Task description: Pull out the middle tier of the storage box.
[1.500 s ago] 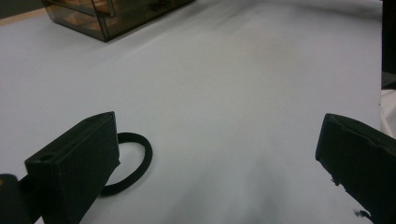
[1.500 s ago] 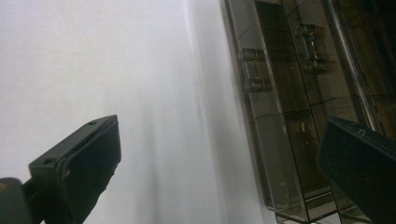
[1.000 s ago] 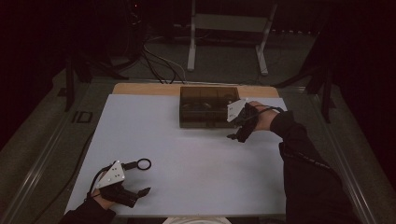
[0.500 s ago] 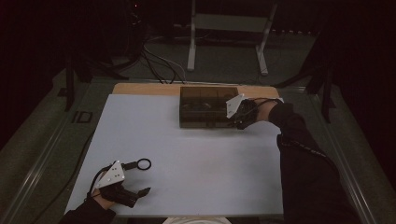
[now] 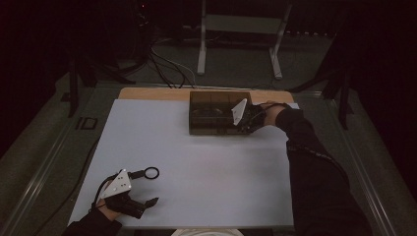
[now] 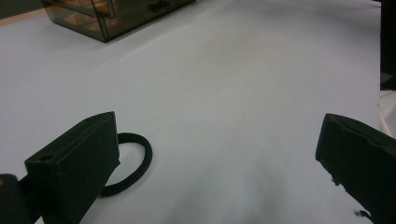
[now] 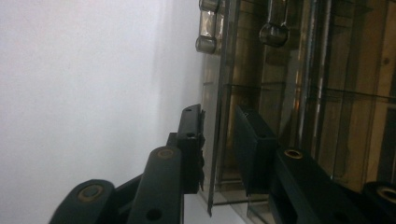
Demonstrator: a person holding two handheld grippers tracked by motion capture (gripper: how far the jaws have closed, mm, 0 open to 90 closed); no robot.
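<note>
Lower left of the high view: left gripper (image 5: 147, 187) low over the white table sheet (image 5: 206, 172), jaws spread wide and holding nothing. Just beside its far jaw, flat on the sheet, a small black ring (image 5: 152, 172), not lifted. In the left gripper view, the same ring (image 6: 147, 156) tucked against the outer side of the jaw at the frame's left, outside the gap of the left gripper (image 6: 219, 154). Bare white sheet between the jaws.

Upper centre of the high view: a low box of smoky brown see-through plastic (image 5: 211, 105), split into compartments, standing at the far edge of the sheet, well apart from the ring. Also glimpsed at the upper left of the left gripper view (image 6: 107, 18).

Right of centre: a dark sleeve (image 5: 314, 167) reaching up the frame to the right gripper (image 5: 231, 122) at the box's right end. In the right gripper view, right gripper (image 7: 219, 126) astride a thin clear wall of the box (image 7: 289, 93), jaws just closing in on it. One pad against the wall, the other seemingly just short. Grip nearly made, not yet seen to bite. Two rounded clear knobs (image 7: 208, 37) at the top of that frame.

By the look of things, early in the job: box reached and about to be seized, nothing visibly opened or shifted, ring waiting to be picked up.
</note>
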